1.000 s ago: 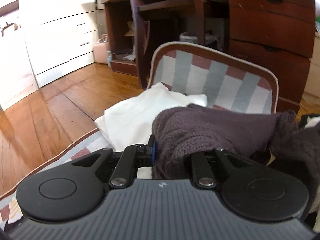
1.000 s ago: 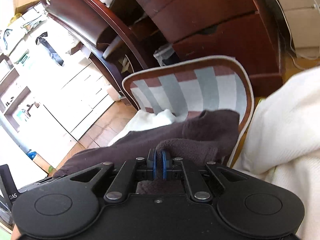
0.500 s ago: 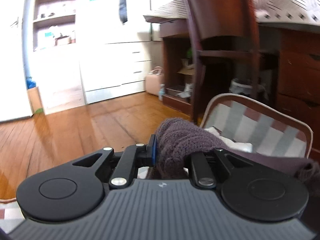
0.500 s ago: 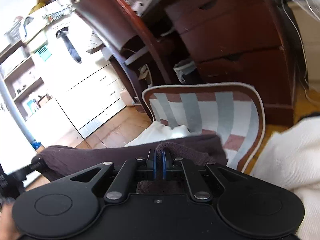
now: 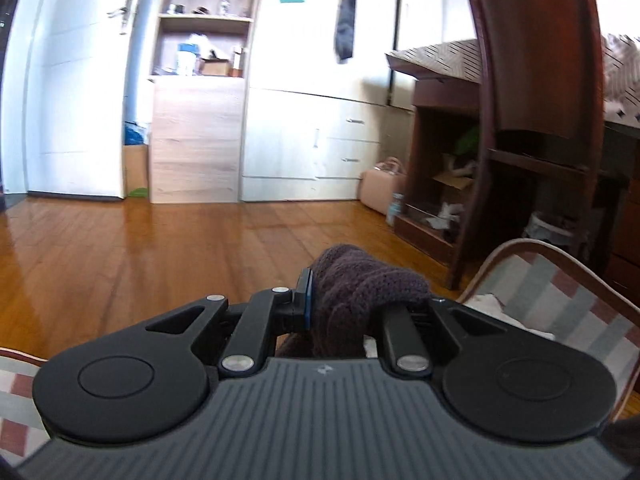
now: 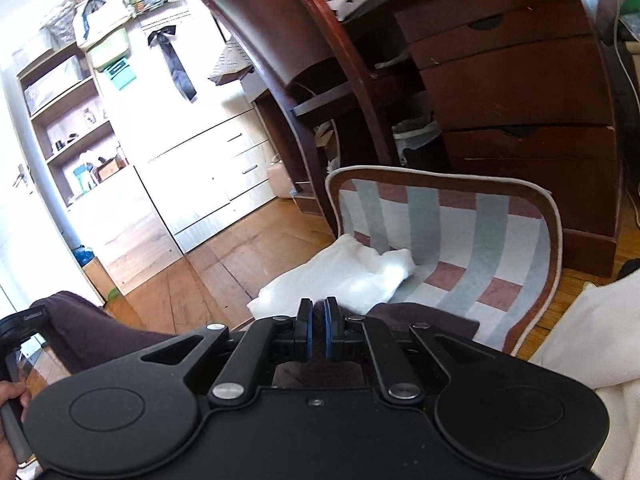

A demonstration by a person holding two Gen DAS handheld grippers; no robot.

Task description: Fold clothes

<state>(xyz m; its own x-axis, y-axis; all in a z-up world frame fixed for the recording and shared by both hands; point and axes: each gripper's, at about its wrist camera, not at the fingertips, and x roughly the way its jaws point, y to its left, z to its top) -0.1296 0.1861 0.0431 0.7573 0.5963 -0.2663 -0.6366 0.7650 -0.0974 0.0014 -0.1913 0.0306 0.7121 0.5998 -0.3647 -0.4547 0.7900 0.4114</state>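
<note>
A dark purple-brown knit sweater (image 5: 360, 284) is bunched over my left gripper (image 5: 340, 300), which is shut on it; the right finger is hidden under the knit. My right gripper (image 6: 317, 330) is shut on another part of the same sweater (image 6: 420, 316), which hangs below and stretches left toward the left gripper's body and a hand at the frame edge. A folded white garment (image 6: 344, 276) lies on the striped rug (image 6: 460, 240) below and ahead of both grippers.
A dark wooden chair (image 5: 536, 80) and a wooden desk with drawers (image 6: 520, 80) stand just past the rug. White cabinets and shelves (image 5: 280, 120) line the far wall across the wooden floor (image 5: 140, 248). A cream cloth (image 6: 592, 340) lies at the right.
Both grippers have risen and tilted up with the sweater held between them. The sweater now hangs stretched and lifted off the rug, uncovering more of the white garment.
</note>
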